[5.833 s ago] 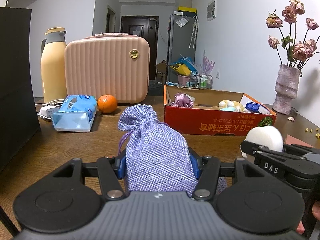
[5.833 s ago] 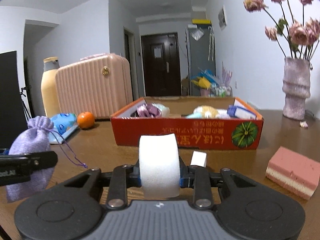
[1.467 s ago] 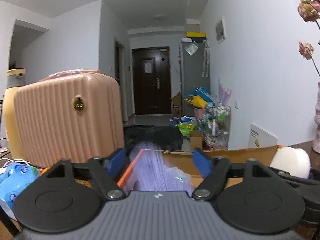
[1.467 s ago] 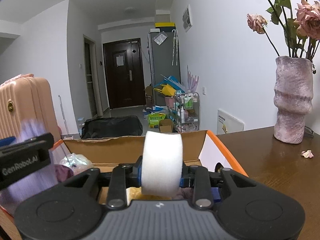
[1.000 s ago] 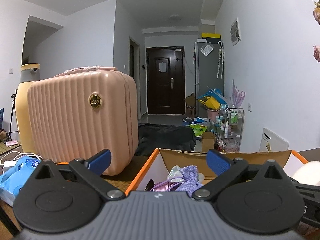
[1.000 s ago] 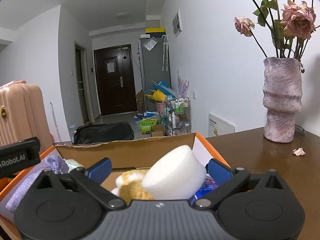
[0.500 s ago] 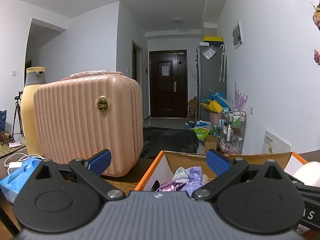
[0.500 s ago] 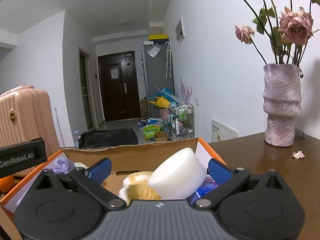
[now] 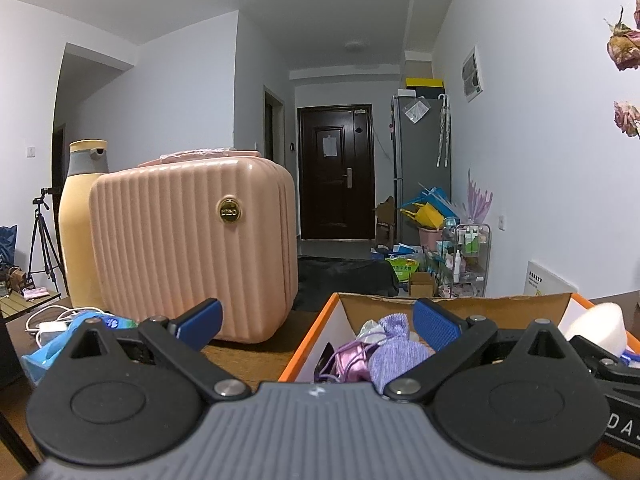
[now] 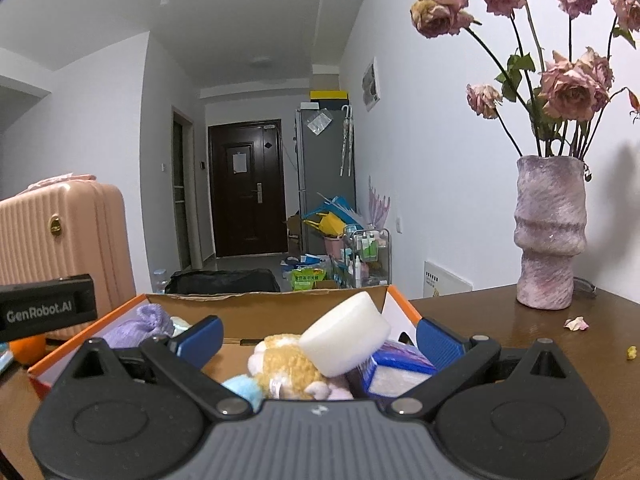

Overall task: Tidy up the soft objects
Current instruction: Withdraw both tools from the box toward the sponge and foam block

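Lavender pouch: we see it lying inside the cardboard box, at its left end beside a shiny pink pouch — soft goods gathered in one bin.
White foam roll: it rests tilted on the yellow plush toy near the box's right end, propped by the pile beneath.
Left gripper: jaws spread wide, nothing between them, above the box's left edge.
Right gripper: we're wide apart here too, empty, over the right half.
Our read: both drops look done; the table may hold more.
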{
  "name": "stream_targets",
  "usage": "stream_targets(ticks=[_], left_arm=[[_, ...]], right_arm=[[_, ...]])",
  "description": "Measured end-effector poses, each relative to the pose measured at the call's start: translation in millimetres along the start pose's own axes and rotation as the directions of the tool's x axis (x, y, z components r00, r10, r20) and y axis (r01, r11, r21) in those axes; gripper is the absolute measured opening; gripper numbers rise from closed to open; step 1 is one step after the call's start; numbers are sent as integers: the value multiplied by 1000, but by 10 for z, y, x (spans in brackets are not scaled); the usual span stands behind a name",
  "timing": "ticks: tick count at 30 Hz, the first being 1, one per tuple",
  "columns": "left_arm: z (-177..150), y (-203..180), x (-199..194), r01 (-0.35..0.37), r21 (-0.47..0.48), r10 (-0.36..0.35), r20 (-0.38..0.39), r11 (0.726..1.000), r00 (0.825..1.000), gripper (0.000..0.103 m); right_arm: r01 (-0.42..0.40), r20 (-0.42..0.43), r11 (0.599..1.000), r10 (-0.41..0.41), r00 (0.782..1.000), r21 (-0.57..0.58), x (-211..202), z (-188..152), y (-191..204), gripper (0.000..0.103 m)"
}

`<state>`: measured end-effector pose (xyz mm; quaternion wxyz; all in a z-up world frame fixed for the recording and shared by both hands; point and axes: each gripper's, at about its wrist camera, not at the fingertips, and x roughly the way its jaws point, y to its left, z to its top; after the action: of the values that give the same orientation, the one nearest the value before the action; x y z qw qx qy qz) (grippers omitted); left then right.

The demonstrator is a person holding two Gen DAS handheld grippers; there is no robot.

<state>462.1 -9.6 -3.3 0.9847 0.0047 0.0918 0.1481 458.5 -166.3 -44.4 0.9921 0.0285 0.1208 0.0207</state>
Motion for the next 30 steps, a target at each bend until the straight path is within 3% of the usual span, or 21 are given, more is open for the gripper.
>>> stream_targets(ticks=[30], left_arm=[[-238, 202, -968, 44, -1, -44, -72, 999, 996, 103]], right_arm=[[-13, 4, 998, 13, 1000, -55, -994, -172, -365, 103]])
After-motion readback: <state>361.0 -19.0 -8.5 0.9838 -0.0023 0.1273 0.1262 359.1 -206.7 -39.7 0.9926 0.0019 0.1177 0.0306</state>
